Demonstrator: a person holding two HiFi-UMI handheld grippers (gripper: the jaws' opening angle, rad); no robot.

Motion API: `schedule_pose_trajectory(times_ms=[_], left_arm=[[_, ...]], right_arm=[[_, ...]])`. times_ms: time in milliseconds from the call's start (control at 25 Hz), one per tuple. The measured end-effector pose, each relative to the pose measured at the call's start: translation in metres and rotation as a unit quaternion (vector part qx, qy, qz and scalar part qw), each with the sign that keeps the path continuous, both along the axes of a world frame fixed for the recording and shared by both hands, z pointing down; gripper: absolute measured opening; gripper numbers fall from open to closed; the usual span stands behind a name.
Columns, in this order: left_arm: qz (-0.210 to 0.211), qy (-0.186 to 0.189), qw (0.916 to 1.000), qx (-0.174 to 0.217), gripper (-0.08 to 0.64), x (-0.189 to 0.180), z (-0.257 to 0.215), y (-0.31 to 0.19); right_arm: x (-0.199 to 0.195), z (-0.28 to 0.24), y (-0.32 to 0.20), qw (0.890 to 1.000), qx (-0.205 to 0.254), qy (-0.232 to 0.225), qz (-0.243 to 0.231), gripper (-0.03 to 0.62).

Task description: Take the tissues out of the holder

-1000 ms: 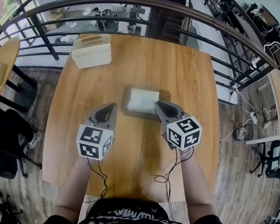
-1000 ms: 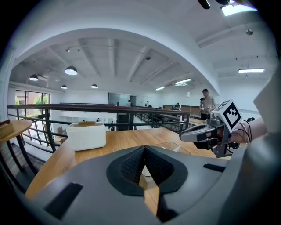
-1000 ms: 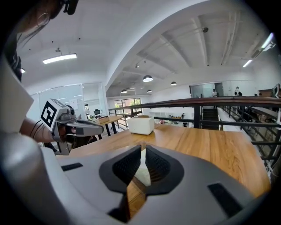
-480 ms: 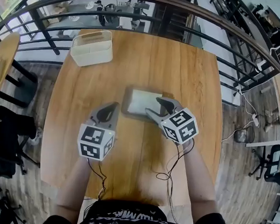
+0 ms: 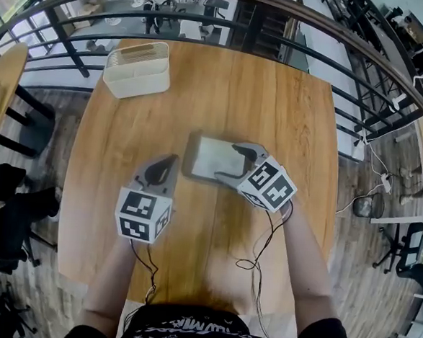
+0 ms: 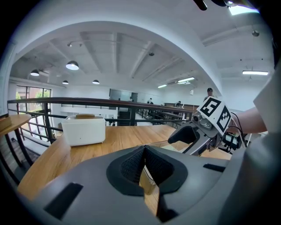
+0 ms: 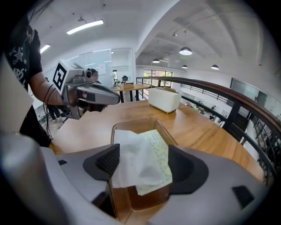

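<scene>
A clear amber holder (image 5: 189, 157) lies flat mid-table with a stack of tissues (image 5: 212, 156) inside. My right gripper (image 5: 226, 160) is tipped down over the holder's right end. Its jaws have just been opening and stand wide, one on each side of the stack. In the right gripper view (image 7: 142, 163) a white tissue (image 7: 134, 160) and a patterned sheet (image 7: 161, 154) sit between the pads above the holder's rim (image 7: 136, 122); no squeeze shows. My left gripper (image 5: 170, 160) hovers left of the holder, shut and empty (image 6: 144, 151).
A white slotted box (image 5: 137, 69) stands at the table's far left corner, also visible from the left gripper (image 6: 83, 129). A dark metal railing (image 5: 280, 10) runs behind the table's far edge. Cables trail from both grippers toward the person.
The right gripper has rolled, dipped down over the holder's end, and gone from shut to wide open around the tissues. The left gripper has barely shifted.
</scene>
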State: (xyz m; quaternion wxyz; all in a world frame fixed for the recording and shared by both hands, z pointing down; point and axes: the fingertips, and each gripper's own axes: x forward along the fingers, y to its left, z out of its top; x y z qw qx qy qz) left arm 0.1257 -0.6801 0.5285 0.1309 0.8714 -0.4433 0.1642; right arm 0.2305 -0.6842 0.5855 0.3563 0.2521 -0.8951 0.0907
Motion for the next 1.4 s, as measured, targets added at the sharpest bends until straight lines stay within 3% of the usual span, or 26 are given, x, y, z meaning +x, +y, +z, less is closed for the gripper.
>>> schedule_pose_trajectory(times_ms=[400, 560, 800, 1400], left_arm=[[-0.012, 0.008, 0.9998, -0.010, 0.006, -0.005, 0.011, -0.011], [-0.015, 0.008, 0.9998, -0.013, 0.006, -0.005, 0.015, -0.013], [-0.021, 0.010, 0.9995, -0.020, 0.006, -0.010, 0.020, -0.014], [-0.025, 0.013, 0.9991, -0.031, 0.006, -0.014, 0.026, -0.014]], right_arm=[[-0.002, 0.030, -0.007, 0.992, -0.041, 0.089, -0.073, 0.319], [-0.005, 0.039, -0.014, 0.984, -0.027, 0.139, -0.107, 0.319], [-0.004, 0.062, -0.015, 0.969, -0.045, 0.211, -0.125, 0.319], [-0.006, 0.064, -0.019, 0.967, -0.032, 0.230, -0.104, 0.310]])
